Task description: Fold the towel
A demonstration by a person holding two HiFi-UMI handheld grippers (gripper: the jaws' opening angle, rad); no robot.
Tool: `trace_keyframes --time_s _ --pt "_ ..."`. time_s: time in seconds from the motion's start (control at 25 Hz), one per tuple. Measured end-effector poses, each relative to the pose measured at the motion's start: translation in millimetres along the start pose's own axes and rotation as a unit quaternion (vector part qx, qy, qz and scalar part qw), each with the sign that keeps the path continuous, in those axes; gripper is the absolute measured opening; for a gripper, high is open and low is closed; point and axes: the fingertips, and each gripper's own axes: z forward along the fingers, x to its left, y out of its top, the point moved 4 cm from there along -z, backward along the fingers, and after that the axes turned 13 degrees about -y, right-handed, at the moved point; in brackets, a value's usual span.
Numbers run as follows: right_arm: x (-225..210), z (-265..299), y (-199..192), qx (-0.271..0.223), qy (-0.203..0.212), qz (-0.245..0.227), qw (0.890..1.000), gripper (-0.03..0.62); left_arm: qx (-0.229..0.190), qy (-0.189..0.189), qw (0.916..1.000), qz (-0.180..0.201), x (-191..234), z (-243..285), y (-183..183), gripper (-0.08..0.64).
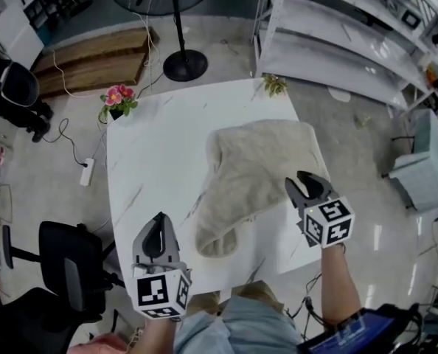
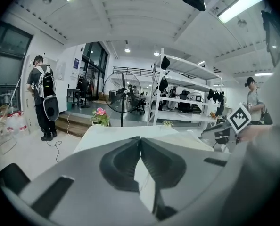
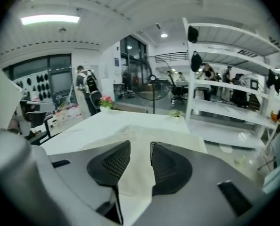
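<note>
Rumpled towel (image 1: 256, 172) on the right half of your table (image 1: 156, 161).
Its long axis runs from a broad far end to a narrow, rolled near end that points toward you, slanting left. Your left gripper (image 1: 158, 220) is closed on nothing; your right gripper (image 1: 305, 179) stands with jaws apart at the towel's right edge, holding nothing.

The gripper (image 3: 140, 146) hangs above the table (image 3: 90, 128) with its jaws apart and nothing between the pads. The pale towel (image 3: 152, 132) lies rumpled on the table beyond them. Pink flowers (image 3: 106, 100) stand at the far corner.
</note>
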Motion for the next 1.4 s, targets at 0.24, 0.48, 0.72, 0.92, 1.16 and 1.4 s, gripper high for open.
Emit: trace_keyframes --time_s 0.24,0.48,0.72,0.92,1.16,1.4 --pt "181 -16 -6 -0.023 0.196 -0.155 0.968 0.173 -0.014 -0.005 0.9999 -0.008 6 -26 -5 0.008" --pt "267 10 -63 0.046 0.234 -0.252 0.938 0.274 -0.017 -0.006 0.9996 -0.022 17 -57 -23 0.008" --pt "262 41 -86 0.083 0.186 -0.249 0.947 0.144 0.003 0.022 0.9988 -0.044 19 -78 -48 0.008" --pt "214 19 -33 0.012 0.219 -0.055 0.974 0.075 0.004 0.038 0.9986 -0.036 -3 -80 -49 0.008" --pt "20 -40 -44 -0.071 0.120 0.271 0.953 0.077 0.010 0.009 0.9999 -0.007 -66 -53 -43 0.008" --pt "-94 -63 -162 -0.006 -0.019 0.322 0.947 0.142 0.042 -0.030 0.9983 0.026 -129 -26 -53 0.008"
